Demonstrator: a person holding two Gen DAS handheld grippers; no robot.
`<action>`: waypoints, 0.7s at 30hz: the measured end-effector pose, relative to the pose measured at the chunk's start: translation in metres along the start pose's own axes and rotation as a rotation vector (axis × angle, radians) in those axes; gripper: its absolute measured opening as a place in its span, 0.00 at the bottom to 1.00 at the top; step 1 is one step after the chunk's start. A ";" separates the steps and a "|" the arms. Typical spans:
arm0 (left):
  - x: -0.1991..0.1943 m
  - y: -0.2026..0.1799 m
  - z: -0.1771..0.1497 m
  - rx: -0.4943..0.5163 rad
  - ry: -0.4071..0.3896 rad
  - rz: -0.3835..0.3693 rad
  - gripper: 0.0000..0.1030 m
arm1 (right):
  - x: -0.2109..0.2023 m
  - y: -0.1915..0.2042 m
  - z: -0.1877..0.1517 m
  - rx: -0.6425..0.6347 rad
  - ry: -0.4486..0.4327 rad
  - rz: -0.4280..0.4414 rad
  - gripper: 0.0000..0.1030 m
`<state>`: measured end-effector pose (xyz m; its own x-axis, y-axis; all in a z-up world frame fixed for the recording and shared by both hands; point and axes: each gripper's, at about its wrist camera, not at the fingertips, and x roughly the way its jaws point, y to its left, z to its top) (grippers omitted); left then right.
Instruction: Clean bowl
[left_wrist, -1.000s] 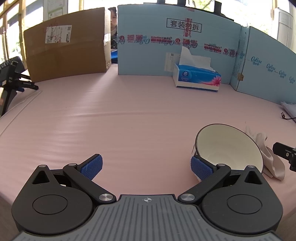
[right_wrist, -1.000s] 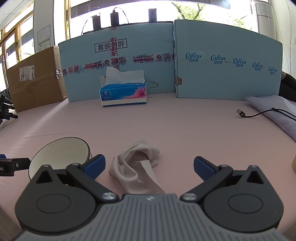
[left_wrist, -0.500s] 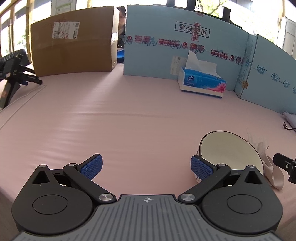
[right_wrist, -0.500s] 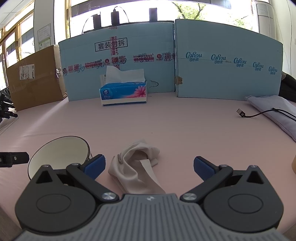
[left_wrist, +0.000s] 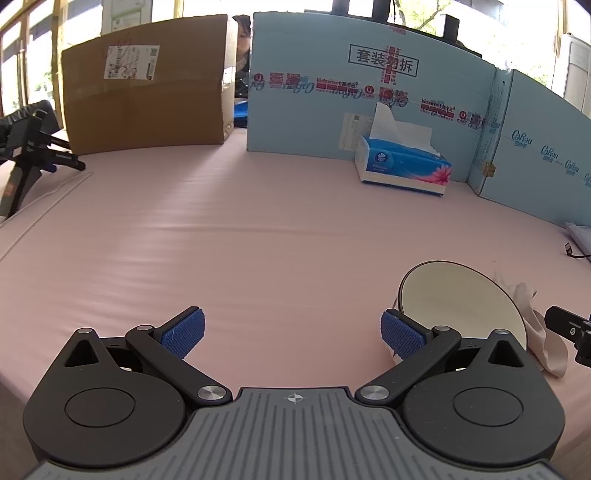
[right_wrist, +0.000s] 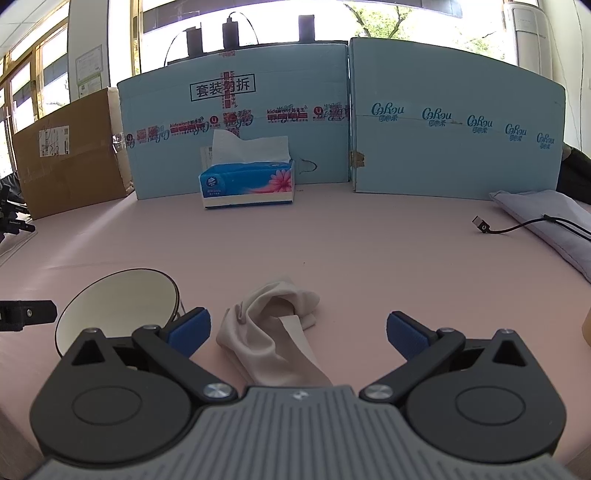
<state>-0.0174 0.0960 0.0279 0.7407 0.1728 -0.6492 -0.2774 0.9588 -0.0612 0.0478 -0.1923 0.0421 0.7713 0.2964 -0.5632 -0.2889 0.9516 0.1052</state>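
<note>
On pink mat (right_wrist: 332, 251): round glossy bowl (right_wrist: 118, 306), crumpled soft cloth (right_wrist: 273, 332); left claw (left_wrist: 291, 332), right claw (right_wrist: 297, 332) spread wide, empty

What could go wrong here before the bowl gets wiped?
The bowl sits tilted beside the left gripper, whose right finger lies close by its rim; a nudge might tip or slide it. The cloth lies crumpled between the right gripper's open fingers, so a pinch may catch only a loose fold.
</note>
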 end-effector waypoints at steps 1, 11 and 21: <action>0.000 0.000 0.000 0.001 0.000 0.000 1.00 | 0.000 0.000 0.000 0.000 0.001 0.000 1.00; -0.001 0.001 0.002 0.004 -0.007 -0.007 1.00 | 0.002 0.001 0.000 -0.002 0.004 0.000 1.00; -0.003 -0.003 0.002 0.028 -0.019 -0.014 1.00 | 0.004 0.001 0.000 -0.001 0.007 0.000 1.00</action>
<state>-0.0177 0.0931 0.0311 0.7561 0.1635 -0.6337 -0.2500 0.9670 -0.0489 0.0501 -0.1902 0.0398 0.7676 0.2961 -0.5685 -0.2898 0.9514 0.1042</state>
